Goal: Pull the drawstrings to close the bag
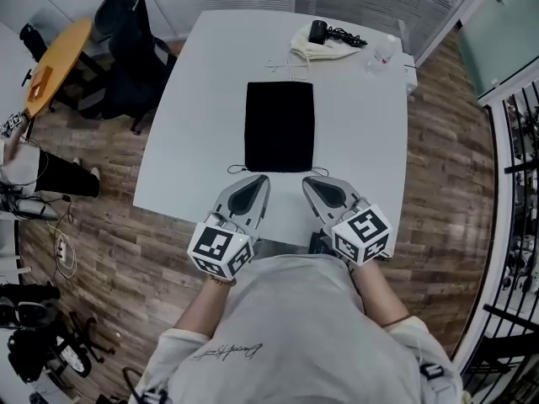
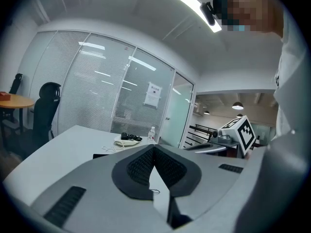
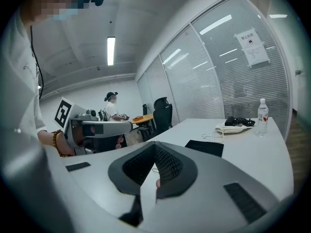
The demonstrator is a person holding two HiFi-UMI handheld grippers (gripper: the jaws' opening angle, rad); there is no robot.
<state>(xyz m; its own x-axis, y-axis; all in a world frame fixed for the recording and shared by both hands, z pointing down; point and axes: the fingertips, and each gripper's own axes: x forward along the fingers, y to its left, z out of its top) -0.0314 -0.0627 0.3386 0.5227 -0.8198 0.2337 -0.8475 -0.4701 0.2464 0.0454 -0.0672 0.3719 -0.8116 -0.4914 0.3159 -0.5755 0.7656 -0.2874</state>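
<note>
A flat black drawstring bag (image 1: 279, 126) lies in the middle of the white table (image 1: 194, 141). Its thin cord loops (image 1: 240, 170) spill out at the near edge, on both corners. My left gripper (image 1: 263, 178) sits just short of the near left corner, jaws shut with nothing between them. The right gripper (image 1: 306, 180) mirrors it by the near right corner, also shut and empty. In the left gripper view a cord loop (image 2: 154, 191) shows on the table below the shut left gripper (image 2: 154, 147). From the right gripper view the bag (image 3: 205, 147) lies ahead of the right gripper (image 3: 155, 144).
A white pouch (image 1: 318, 47) with a black item and cable on it lies at the table's far end, beside a clear bottle (image 1: 383, 53). Black office chairs (image 1: 126, 40) and a round wooden table (image 1: 55, 61) stand to the left. Another person (image 3: 112, 108) is in the background.
</note>
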